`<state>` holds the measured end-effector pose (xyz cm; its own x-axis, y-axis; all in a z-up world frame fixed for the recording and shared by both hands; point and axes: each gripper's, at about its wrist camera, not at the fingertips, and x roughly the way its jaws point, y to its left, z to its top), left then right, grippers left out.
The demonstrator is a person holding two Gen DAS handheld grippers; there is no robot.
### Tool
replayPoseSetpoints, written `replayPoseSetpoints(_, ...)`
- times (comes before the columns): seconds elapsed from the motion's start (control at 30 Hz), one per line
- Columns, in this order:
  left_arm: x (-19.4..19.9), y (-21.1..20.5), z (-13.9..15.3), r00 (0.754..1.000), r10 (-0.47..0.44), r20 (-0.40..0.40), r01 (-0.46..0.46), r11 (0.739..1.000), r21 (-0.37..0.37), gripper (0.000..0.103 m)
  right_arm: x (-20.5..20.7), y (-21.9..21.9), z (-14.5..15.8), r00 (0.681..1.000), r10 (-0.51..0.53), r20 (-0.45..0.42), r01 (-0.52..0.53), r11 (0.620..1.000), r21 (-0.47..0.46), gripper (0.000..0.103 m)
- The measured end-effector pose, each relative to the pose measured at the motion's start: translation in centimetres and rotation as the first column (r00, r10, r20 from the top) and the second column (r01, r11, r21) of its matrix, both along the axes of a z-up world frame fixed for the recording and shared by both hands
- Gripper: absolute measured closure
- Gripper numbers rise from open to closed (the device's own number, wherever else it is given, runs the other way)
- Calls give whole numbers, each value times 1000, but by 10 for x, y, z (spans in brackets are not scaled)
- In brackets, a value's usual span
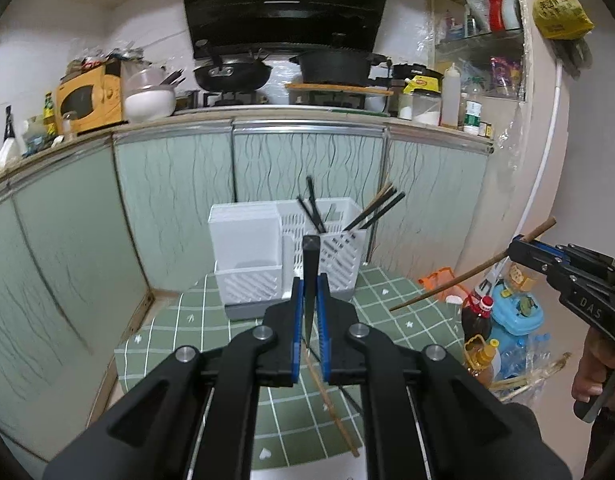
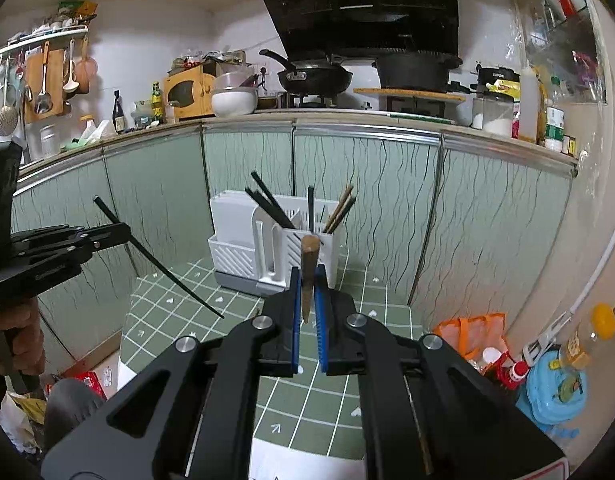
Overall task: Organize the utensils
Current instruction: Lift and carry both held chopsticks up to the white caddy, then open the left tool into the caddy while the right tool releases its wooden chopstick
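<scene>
A white utensil holder (image 1: 243,232) (image 2: 231,216) stands at the back of the green checked table (image 1: 387,300) (image 2: 179,320). Several black and wooden chopsticks stick out of its slotted compartments. My left gripper (image 1: 309,280) (image 2: 125,232) is shut on a black chopstick (image 1: 310,256) (image 2: 175,278) and is raised above the table in front of the holder. My right gripper (image 2: 307,276) (image 1: 515,250) is shut on a wooden chopstick (image 2: 309,248) (image 1: 447,282) at about the same height. One wooden chopstick (image 1: 331,400) and a black one (image 1: 349,398) lie on the cloth below.
Pale green cabinet fronts (image 1: 179,200) close in behind and left of the table. On the floor to the right are oil bottles (image 1: 481,344), a blue container (image 1: 515,312) and an orange bag (image 2: 471,336). Pans sit on the counter stove (image 2: 315,76) above.
</scene>
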<state>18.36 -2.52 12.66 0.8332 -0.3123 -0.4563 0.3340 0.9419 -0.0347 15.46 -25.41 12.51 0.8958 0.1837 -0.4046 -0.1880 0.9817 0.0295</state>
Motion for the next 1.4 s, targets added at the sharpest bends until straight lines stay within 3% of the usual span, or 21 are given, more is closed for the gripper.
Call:
replayPoseSetpoints(0.6,66,-23,78,995,-79,60,82,995,-53,95,63,-21,73,998,-19,61,18,999,27,97)
replayPoseSetpoints(0.83,101,-33,100,991,-106,77,111,992,-67,95,103,-20,83,998,-15,62,13,1000,26,97)
replayPoseSetpoints(1.03,136,-47,93,991,-116,70,119,992,-45,95,144,-20,74,999,-1,39,-1,999,42,97)
replayPoseSetpoints(1.4,190,-60,41,993,-115,-7,115,993,-34,95,197,-17,32,999,25,-41,-23,998,52,97)
